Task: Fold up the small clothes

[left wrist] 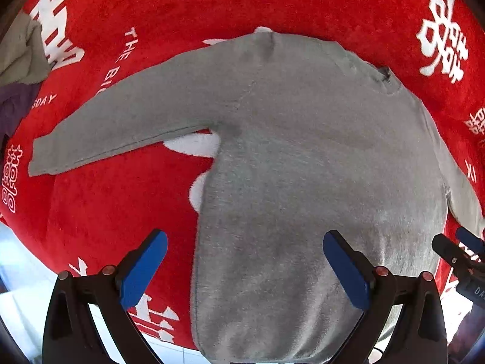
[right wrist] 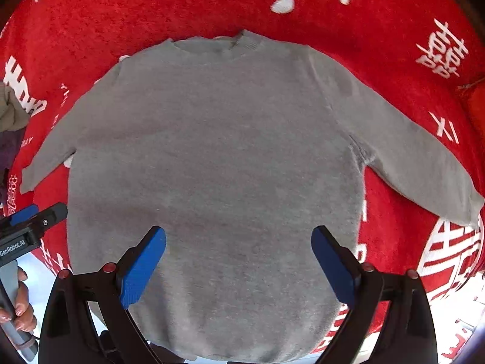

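— Both grippers spread wide over the hem: left gripper (left wrist: 245, 268), right gripper (right wrist: 238, 264), holding nothing.
— And the grey sweater (right wrist: 212, 157)?
— Flat on the red blanket (right wrist: 379, 30), collar at the far edge, hem near, sleeves out sideways.
— Anything cut off?
— Hem hidden below; other clothes (left wrist: 18, 69) at the left edge.

Both wrist cameras sit just behind their own wide-spread blue-padded jaws, looking down and forward at close range. Ahead of the left gripper (left wrist: 245, 268) lies the grey long-sleeved knit sweater (left wrist: 303, 157), its hem edge between the jaws. The right gripper (right wrist: 238, 265) faces the sweater's middle. Both views share the sweater and the red plush blanket with white lettering (right wrist: 394, 45).
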Tool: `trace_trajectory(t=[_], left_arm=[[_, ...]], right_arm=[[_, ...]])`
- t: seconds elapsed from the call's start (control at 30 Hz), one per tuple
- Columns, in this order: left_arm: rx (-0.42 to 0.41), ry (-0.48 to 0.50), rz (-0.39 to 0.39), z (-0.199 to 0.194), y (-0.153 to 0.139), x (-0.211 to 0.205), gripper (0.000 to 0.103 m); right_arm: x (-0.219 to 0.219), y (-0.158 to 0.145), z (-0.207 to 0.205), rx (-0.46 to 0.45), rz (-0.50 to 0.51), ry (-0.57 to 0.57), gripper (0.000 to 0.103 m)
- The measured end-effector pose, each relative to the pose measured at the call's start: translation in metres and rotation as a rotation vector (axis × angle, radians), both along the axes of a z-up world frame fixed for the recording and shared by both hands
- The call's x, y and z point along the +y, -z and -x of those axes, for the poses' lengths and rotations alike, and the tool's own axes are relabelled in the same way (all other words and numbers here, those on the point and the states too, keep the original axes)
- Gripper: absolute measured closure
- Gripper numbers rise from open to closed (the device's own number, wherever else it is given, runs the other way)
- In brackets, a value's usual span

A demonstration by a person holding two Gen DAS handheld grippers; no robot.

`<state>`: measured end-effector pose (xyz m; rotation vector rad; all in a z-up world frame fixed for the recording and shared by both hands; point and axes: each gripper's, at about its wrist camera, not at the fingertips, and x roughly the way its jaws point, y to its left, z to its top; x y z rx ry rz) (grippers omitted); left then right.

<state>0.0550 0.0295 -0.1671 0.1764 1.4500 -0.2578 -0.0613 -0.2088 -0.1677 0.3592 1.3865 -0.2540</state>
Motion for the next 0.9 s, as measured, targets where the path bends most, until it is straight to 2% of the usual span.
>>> trace_trajectory(t=[0.33,0.9], left_arm=[[0.003,-0.041,0.019,-0.012,0.003,0.029,0.0],[-0.003,-0.047,0.03,-0.013,0.002,0.038,0.0]], right_arm=[[0.031,-0.004,-0.02,0.002,0.006,-0.056,0.006],[0.054,-0.018,-0.05,-0.027,-0.002,-0.087,0.006]])
